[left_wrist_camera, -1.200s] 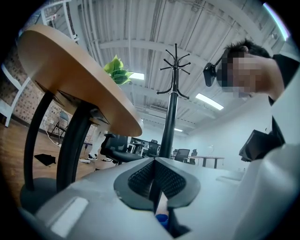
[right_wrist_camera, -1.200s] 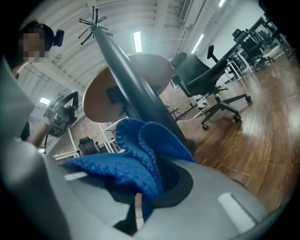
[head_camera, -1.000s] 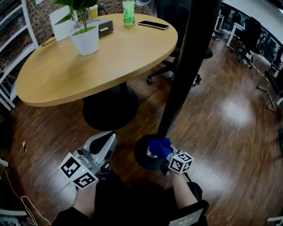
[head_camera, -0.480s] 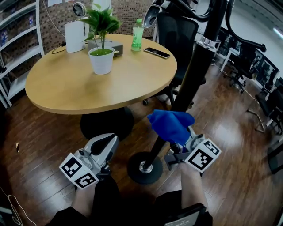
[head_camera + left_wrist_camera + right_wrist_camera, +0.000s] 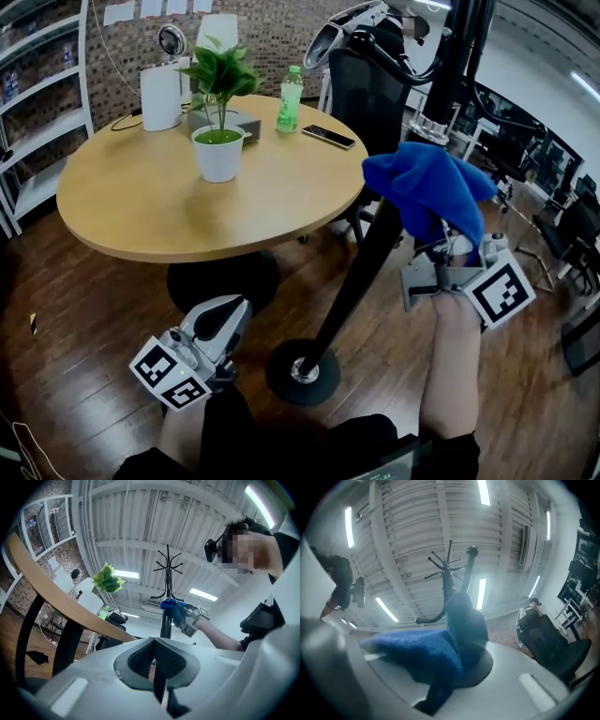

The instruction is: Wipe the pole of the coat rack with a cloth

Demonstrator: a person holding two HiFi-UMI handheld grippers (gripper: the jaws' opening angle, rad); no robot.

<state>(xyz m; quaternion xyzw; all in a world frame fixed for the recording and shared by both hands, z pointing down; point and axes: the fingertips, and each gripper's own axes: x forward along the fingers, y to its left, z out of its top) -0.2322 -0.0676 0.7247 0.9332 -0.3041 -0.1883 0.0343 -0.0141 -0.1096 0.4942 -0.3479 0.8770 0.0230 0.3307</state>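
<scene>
The left hand-held gripper (image 5: 223,317), jaws closed on nothing, hangs low beside the coat rack's base (image 5: 302,372). To its right, the raised right hand-held gripper (image 5: 441,246) clamps a blue cloth (image 5: 427,187), which drapes against the black pole (image 5: 356,281) just ahead of its jaws.

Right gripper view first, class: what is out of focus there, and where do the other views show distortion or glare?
Right gripper view: the fuzzy blue cloth, close to the lens, is blurred; the ceiling strip lights blow out white. Left gripper view: the fisheye bends the round wooden table's edge into an arc. Head view: the black coat-rack pole is sharp but appears to lean.
</scene>
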